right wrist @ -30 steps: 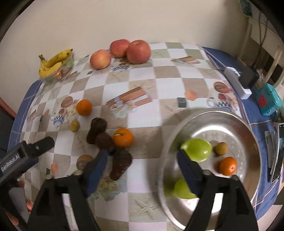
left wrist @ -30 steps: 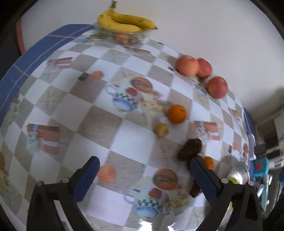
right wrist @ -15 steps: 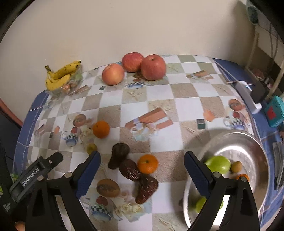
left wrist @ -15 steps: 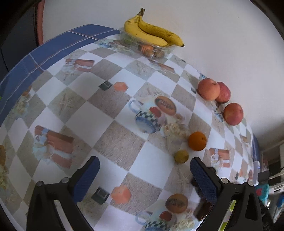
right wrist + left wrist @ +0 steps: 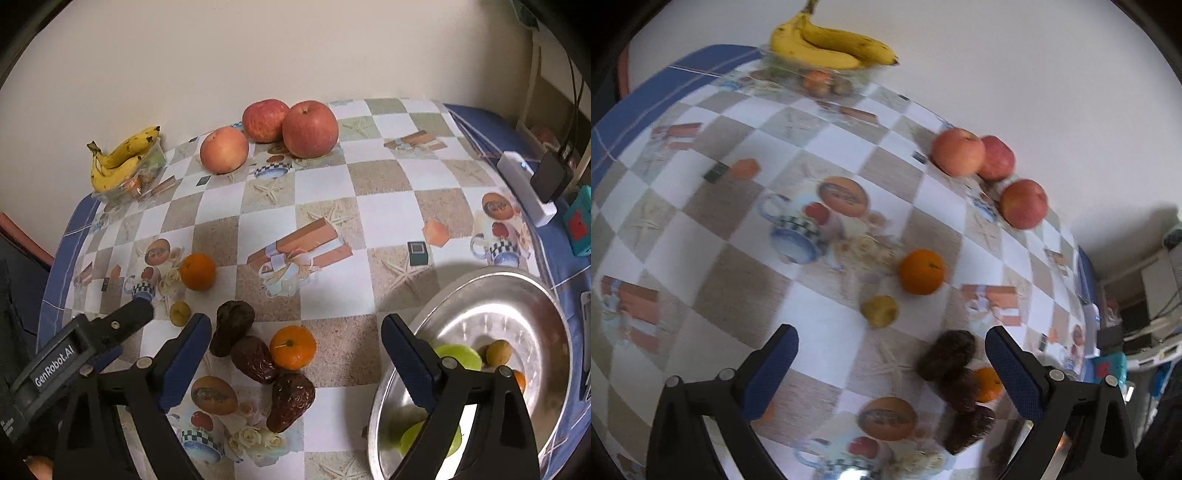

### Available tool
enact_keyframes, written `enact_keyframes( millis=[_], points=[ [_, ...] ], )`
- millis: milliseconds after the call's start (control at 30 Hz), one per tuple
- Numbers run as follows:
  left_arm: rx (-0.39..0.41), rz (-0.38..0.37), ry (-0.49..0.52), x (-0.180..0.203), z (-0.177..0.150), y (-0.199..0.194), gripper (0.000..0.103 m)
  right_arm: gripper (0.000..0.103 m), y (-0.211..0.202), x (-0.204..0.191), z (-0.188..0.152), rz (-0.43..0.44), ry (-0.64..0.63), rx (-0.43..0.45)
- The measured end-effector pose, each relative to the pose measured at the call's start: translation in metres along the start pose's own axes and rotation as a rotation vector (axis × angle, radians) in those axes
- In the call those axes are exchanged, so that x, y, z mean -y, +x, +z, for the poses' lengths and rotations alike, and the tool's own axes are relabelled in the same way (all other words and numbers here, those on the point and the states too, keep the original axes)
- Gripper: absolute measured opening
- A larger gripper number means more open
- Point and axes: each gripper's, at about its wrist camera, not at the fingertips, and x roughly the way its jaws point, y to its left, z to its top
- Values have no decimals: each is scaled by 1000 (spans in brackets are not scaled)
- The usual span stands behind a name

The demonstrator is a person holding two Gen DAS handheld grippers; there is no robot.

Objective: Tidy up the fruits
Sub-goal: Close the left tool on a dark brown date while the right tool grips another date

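Observation:
Both grippers are open and empty above the checked tablecloth. My left gripper [image 5: 892,358] hovers near a small yellow fruit [image 5: 879,311], with an orange [image 5: 921,271] beyond it and three dark dates [image 5: 947,354] to its right. My right gripper [image 5: 295,343] hangs over a tangerine [image 5: 293,347] and the three dates [image 5: 255,360]. A steel bowl [image 5: 517,295] at the right holds green apples [image 5: 458,356], a small yellow fruit [image 5: 498,352] and a tangerine. Three red apples [image 5: 310,129] sit at the back. The left gripper's body [image 5: 77,350] shows at lower left.
Bananas [image 5: 123,157] lie on a clear box of fruit at the back left corner by the wall. A white device [image 5: 524,186], a black adapter [image 5: 552,177] with cables and a teal box [image 5: 578,225] sit along the right table edge.
The left gripper has dropped lower and swung right toward the small yellow fruit and dates. The right gripper has drawn back from the bowl and now sits over the tangerine and dates.

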Motion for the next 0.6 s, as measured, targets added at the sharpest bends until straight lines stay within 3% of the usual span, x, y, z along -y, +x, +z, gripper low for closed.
enact_keyframes(
  millis=[100,600],
  points=[
    [-24,-20,28,9,-3,7,101,82,2,-1,-2,-8,-12,-17],
    [-88,-12,188,41,-14,42,82,72,34,-10,-22,-7,-76,-183]
  ],
)
